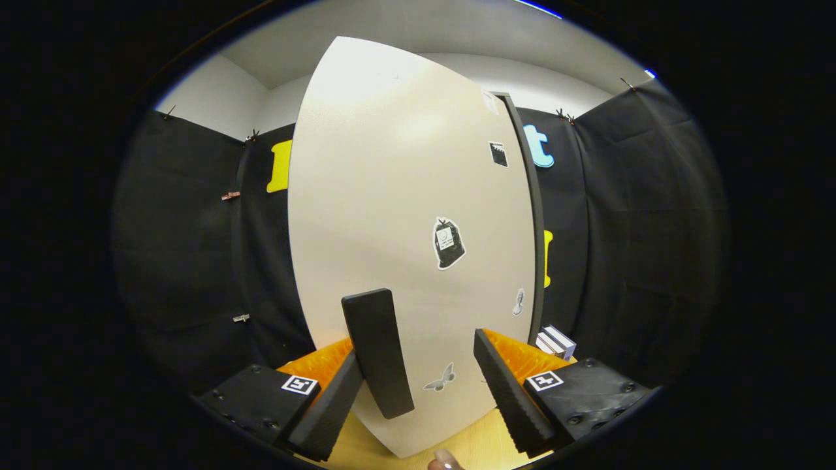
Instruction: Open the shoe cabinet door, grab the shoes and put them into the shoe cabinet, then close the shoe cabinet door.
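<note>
The tall cream-white flat-panelled shoe cabinet door [392,215] stood close in front of me and was the biggest thing there, so I place the rest by it. Its dark edge ran down its right side, and I could not tell whether it was shut flush or standing ajar; that look would fit a door about to be pulled open as well as one just pushed to. The long black rectangular bar handle [379,352] was fixed upright low on the door, I judged so that it could be pinched from either side. My gripper [418,391] was spread wide and grasping nothing, held square to the door: the handle sat just inside my left finger and my right finger stood well off to the handle's right. A stack of small white boxes [555,341] lay on the pale wooden floor [483,447] at the door's lower right corner, clear of the handle. Black and grey stickers [448,243] dotted the door's face. A fingertip [447,461] showed below the door's bottom edge. I saw no shoes here.
</note>
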A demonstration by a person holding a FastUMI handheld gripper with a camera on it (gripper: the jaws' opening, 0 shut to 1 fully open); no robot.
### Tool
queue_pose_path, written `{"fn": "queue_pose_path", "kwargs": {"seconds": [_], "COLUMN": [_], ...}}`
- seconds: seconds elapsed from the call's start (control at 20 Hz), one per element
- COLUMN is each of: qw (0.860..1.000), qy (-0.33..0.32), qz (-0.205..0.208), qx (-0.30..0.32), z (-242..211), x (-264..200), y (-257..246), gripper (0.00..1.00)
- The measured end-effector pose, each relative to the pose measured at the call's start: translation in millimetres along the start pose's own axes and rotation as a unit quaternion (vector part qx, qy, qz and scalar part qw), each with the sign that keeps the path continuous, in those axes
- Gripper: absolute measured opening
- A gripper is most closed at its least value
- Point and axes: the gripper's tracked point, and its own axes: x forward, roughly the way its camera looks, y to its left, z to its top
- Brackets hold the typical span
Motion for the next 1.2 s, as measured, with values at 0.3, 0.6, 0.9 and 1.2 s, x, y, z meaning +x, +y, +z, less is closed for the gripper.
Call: {"fn": "queue_pose_path", "kwargs": {"seconds": [0.3, 0.6, 0.9, 1.2], "qw": [1.000, 0.999, 0.999, 0.999], "qy": [0.000, -0.012, -0.011, -0.012], "qz": [0.024, 0.030, 0.032, 0.028], "qx": [-0.005, -0.018, -0.025, -0.024], "z": [-4.7, -8.8, -3.4, -7.9], "x": [44.2, 75.4, 108.4, 121.5], "y": [36.6, 50.7, 66.1, 68.8], "gripper": [1.00, 1.00, 1.00, 1.00]}}
